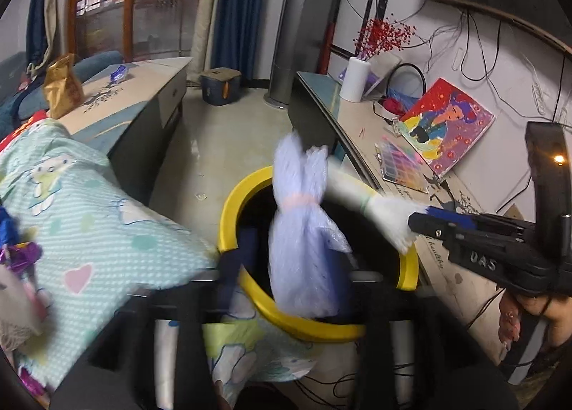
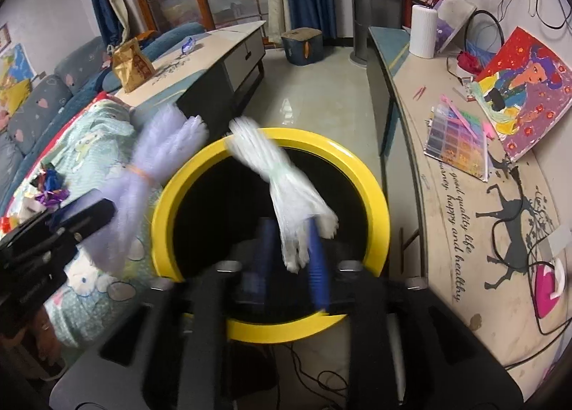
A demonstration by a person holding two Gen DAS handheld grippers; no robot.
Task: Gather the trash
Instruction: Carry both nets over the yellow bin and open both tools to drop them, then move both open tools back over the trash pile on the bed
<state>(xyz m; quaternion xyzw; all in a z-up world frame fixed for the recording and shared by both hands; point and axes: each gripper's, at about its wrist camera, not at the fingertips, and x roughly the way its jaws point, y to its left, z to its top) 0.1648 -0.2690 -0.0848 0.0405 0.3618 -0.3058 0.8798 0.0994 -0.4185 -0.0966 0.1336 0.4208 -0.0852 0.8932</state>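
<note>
A yellow-rimmed bin point(image 1: 228, 216) point(image 2: 375, 195) with a dark inside stands on the floor between a bed and a side table. My left gripper point(image 1: 286, 277) point(image 2: 68, 220) is shut on a lilac plastic bag bundle point(image 1: 304, 231) point(image 2: 143, 174) tied with a rubber band, held over the bin's near rim. My right gripper point(image 2: 291, 249) point(image 1: 425, 216) is shut on a white plastic bag bundle point(image 2: 286, 184) point(image 1: 364, 199), held over the bin's opening. Both bundles are motion-blurred.
A mint cartoon-print blanket point(image 1: 89, 202) with wrappers point(image 2: 52, 191) lies left of the bin. A side table point(image 2: 464, 231) on the right holds a painting point(image 2: 522, 88), a bead box point(image 2: 457, 145) and cables. A coffee table point(image 2: 200, 63) carries a gold bag point(image 2: 130, 64).
</note>
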